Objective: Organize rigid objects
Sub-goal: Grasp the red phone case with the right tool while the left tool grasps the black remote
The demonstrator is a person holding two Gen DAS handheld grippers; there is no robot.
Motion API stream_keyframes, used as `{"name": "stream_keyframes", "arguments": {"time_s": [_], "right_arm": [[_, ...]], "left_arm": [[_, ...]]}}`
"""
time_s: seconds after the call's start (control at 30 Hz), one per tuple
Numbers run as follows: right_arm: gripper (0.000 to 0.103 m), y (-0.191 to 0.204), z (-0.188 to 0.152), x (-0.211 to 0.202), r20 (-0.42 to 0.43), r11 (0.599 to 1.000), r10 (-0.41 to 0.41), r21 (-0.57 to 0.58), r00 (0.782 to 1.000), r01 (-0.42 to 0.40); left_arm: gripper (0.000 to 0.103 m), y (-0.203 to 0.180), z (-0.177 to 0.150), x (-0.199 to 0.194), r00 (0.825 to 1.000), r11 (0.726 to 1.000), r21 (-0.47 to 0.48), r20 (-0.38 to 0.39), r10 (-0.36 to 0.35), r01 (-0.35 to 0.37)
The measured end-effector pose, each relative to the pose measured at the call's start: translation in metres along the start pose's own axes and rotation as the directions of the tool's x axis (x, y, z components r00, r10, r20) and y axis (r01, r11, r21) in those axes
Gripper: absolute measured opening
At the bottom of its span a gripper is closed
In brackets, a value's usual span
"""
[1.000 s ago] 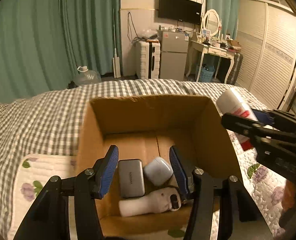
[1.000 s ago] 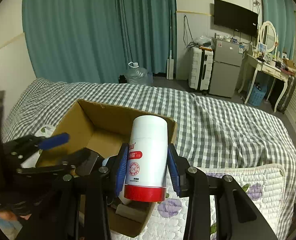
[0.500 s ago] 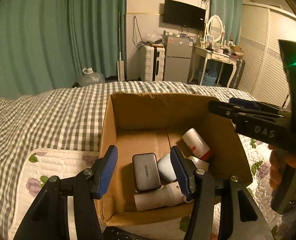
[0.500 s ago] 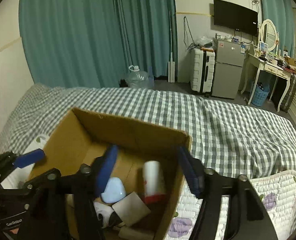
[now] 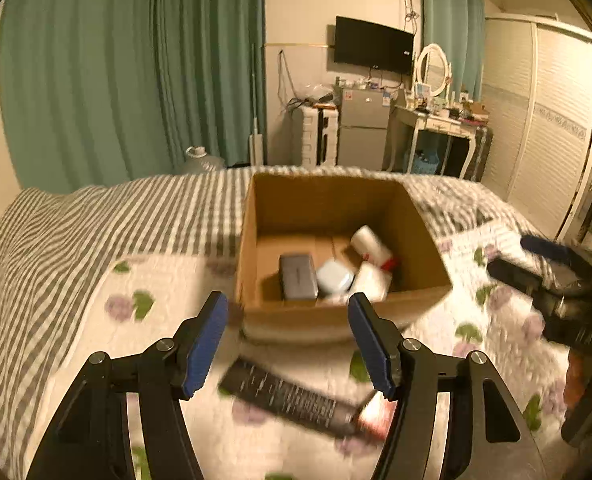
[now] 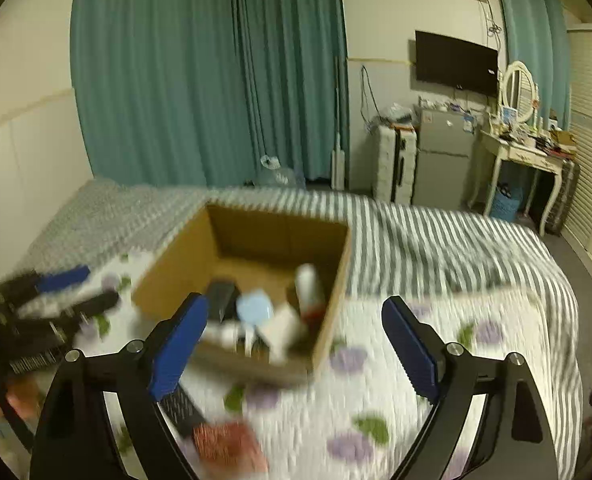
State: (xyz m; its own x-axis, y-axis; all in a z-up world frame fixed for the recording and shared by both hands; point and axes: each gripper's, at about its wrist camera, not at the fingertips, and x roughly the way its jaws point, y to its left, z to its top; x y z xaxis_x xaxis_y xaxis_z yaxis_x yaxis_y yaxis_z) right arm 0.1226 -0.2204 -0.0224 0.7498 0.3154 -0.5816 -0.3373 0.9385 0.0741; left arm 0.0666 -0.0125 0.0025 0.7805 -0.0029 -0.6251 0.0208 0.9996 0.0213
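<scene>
An open cardboard box (image 5: 251, 240) (image 6: 167, 264) stands on the bed. It holds a white bottle with a red cap (image 5: 370, 244) (image 6: 310, 284), a grey power bank (image 5: 298, 282), a pale blue case (image 5: 334, 278) (image 6: 253, 310) and other white items. A black remote (image 5: 287, 398) (image 6: 181, 408) and a small red item (image 5: 376, 414) (image 6: 227, 446) lie on the quilt in front of the box. My left gripper (image 5: 291, 344) is open and empty above the remote. My right gripper (image 6: 296, 352) is open and empty, right of the box's front.
The bed has a checked cover (image 5: 95, 220) and a white floral quilt (image 6: 436, 360). Beyond the bed are teal curtains (image 5: 135, 80), a suitcase, a small fridge (image 5: 362, 136) and a dressing table (image 6: 524, 160). A wardrobe (image 5: 552, 120) is at the right.
The right gripper let the white bottle go into the box and opened. Both grippers pulled back from the box, and the remote and red item came into view.
</scene>
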Motion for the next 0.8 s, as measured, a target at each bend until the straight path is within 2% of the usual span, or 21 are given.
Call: {"name": "stream_keyframes", "arguments": {"time_s": [0.17, 0.23, 0.37, 0.43, 0.57, 0.63, 0.67, 0.7, 0.73, 0.8], "right_arm": [[0.089, 0.017, -0.061, 0.013, -0.131, 0.999, 0.038, 0.010, 0.991, -0.037], [0.089, 0.033, -0.085, 0.029, -0.217, 0.998, 0.031, -0.042, 0.976, -0.041], [0.089, 0.065, -0.109, 0.054, -0.285, 0.981, -0.041, -0.194, 0.958, -0.016], [0.089, 0.072, -0.114, 0.063, -0.309, 0.975, -0.048, -0.221, 0.950, -0.023], [0.088, 0.087, -0.128, 0.088, -0.375, 0.963, -0.062, -0.264, 0.925, -0.043], [0.079, 0.091, -0.135, 0.102, -0.403, 0.955, -0.101, -0.297, 0.910, -0.025], [0.079, 0.091, -0.135, 0.104, -0.405, 0.956, -0.104, -0.294, 0.908, -0.021], [0.071, 0.089, -0.133, 0.103, -0.399, 0.958, -0.104, -0.285, 0.911, -0.015], [0.069, 0.086, -0.131, 0.101, -0.395, 0.962, -0.096, -0.271, 0.914, -0.016], [0.068, 0.077, -0.124, 0.091, -0.375, 0.972, -0.085, -0.236, 0.923, -0.007]], "left_arm": [[0.066, 0.005, -0.050, 0.004, 0.996, 0.999, -0.028, -0.087, 0.016, -0.018], [0.066, 0.006, -0.068, 0.014, 0.991, 0.999, -0.027, -0.133, 0.030, -0.034], [0.066, 0.010, -0.093, 0.034, 0.976, 0.998, -0.030, -0.211, 0.052, -0.060], [0.066, 0.014, -0.097, 0.037, 0.975, 0.997, -0.025, -0.212, 0.070, -0.077], [0.066, 0.024, -0.099, 0.037, 0.976, 0.996, -0.055, -0.212, 0.058, -0.071], [0.066, 0.027, -0.099, 0.038, 0.974, 0.995, -0.065, -0.217, 0.056, -0.072], [0.066, 0.028, -0.099, 0.037, 0.974, 0.995, -0.069, -0.218, 0.057, -0.073], [0.066, 0.028, -0.099, 0.037, 0.975, 0.995, -0.072, -0.217, 0.056, -0.073], [0.066, 0.028, -0.099, 0.036, 0.975, 0.995, -0.074, -0.215, 0.054, -0.072], [0.066, 0.028, -0.098, 0.036, 0.975, 0.994, -0.078, -0.215, 0.055, -0.073]]}}
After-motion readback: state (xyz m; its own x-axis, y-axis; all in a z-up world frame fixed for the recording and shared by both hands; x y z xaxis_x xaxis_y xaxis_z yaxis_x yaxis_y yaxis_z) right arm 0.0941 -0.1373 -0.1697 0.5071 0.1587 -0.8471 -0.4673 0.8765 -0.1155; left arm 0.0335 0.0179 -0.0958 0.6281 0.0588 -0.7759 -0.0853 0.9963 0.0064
